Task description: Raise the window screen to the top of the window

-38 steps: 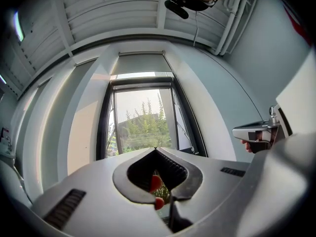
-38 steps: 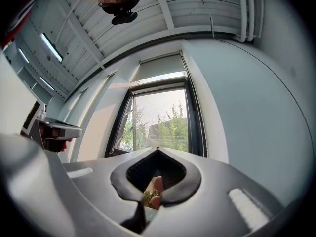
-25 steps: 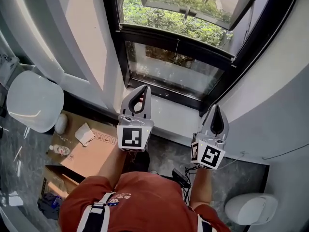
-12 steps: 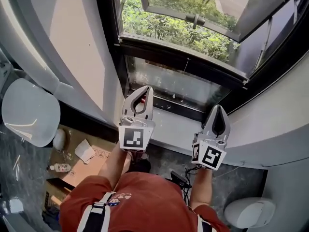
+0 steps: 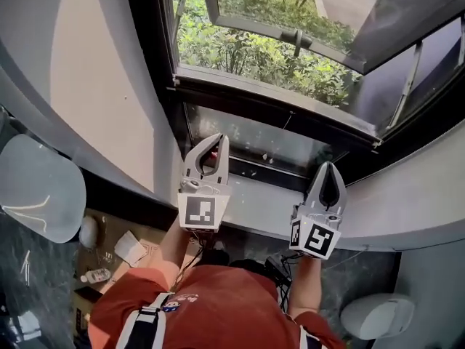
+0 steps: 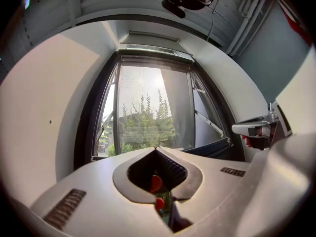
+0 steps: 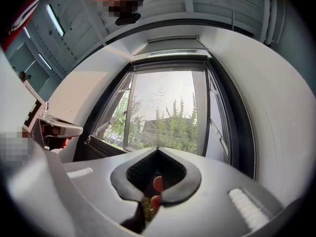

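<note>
While only the gripper views show the window (image 6: 143, 107) top, left gripper (image 5: 216, 138) and right gripper (image 5: 326, 164) jaws are closed, empty.

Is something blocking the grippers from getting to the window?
Nothing visible does. The left gripper and right gripper are shut and empty, and only the white sill lies between them and the window.

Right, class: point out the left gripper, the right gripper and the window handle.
left gripper (image 5: 216, 139): head view, closed fingertips.
right gripper (image 5: 326, 167): head view, closed fingertips.
window handle (image 5: 296, 38): head view, its grip.
</note>
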`<state>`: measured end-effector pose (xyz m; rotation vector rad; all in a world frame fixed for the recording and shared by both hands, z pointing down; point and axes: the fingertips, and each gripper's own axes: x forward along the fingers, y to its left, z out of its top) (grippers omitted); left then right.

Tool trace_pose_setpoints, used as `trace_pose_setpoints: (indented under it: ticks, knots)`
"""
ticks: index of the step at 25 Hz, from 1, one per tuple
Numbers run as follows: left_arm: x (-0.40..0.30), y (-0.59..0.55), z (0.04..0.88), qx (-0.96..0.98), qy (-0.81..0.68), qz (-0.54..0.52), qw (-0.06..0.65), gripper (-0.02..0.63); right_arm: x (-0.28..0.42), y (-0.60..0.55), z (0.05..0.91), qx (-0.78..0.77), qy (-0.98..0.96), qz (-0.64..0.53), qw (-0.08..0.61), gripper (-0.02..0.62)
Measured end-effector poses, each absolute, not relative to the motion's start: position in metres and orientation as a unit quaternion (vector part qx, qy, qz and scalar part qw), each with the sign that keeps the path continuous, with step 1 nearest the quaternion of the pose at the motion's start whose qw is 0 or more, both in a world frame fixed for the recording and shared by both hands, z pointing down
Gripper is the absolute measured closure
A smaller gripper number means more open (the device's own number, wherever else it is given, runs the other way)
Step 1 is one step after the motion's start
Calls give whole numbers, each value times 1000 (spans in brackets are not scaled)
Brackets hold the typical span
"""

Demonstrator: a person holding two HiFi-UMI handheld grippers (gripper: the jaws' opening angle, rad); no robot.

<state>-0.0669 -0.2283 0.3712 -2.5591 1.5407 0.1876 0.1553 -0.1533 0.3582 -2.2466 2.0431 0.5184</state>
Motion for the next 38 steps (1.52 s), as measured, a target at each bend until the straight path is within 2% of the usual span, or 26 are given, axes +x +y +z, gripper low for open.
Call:
trace_pose_setpoints:
  ticks: [11, 26, 38]
  knots:
    - [-48, -258, 370, -846, 523, 54, 88, 600, 178, -188, 363, -724, 669, 165, 36, 584]
    - [15, -290, 360, -828, 548, 45, 111, 600, 256, -219, 359, -718, 672, 169, 62, 584]
    - [13, -316, 361, -827, 543, 24, 142, 600, 254, -243, 360, -717, 671, 180, 50, 584]
